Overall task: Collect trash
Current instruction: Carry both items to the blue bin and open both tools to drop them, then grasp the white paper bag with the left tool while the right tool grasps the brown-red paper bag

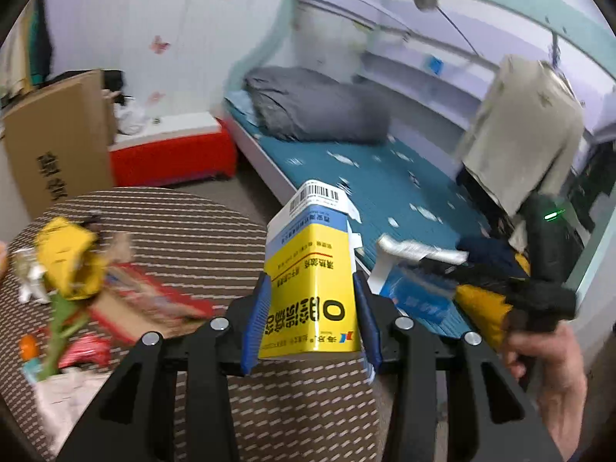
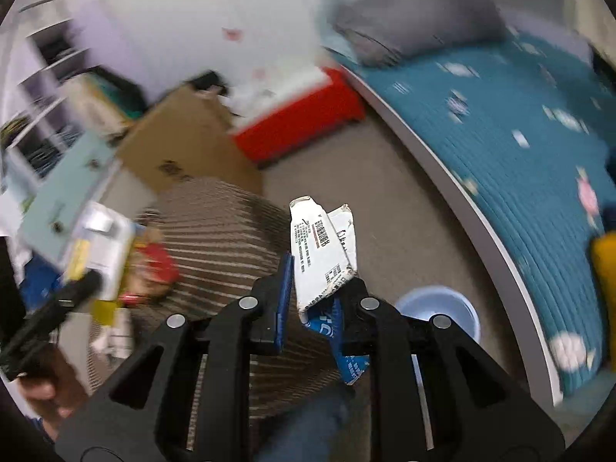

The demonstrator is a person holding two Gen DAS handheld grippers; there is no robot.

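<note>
Evenly bright indoors, soft shadows; heavy motion blur beyond both grippers, worst rightward; fisheye bending, dark corners.

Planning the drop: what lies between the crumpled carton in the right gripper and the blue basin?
In the right wrist view, only bare grey-brown floor separates the crumpled white carton from the pale blue basin.

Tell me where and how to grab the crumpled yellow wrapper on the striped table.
Grip the crumpled yellow wrapper across its bunched upper lobe, coming from above. It stands proud of the litter on the striped table, so fingers can straddle it. Blur hides finer folds. Both hand-held grippers are full: left holds the yellow box, right a flattened carton.
</note>
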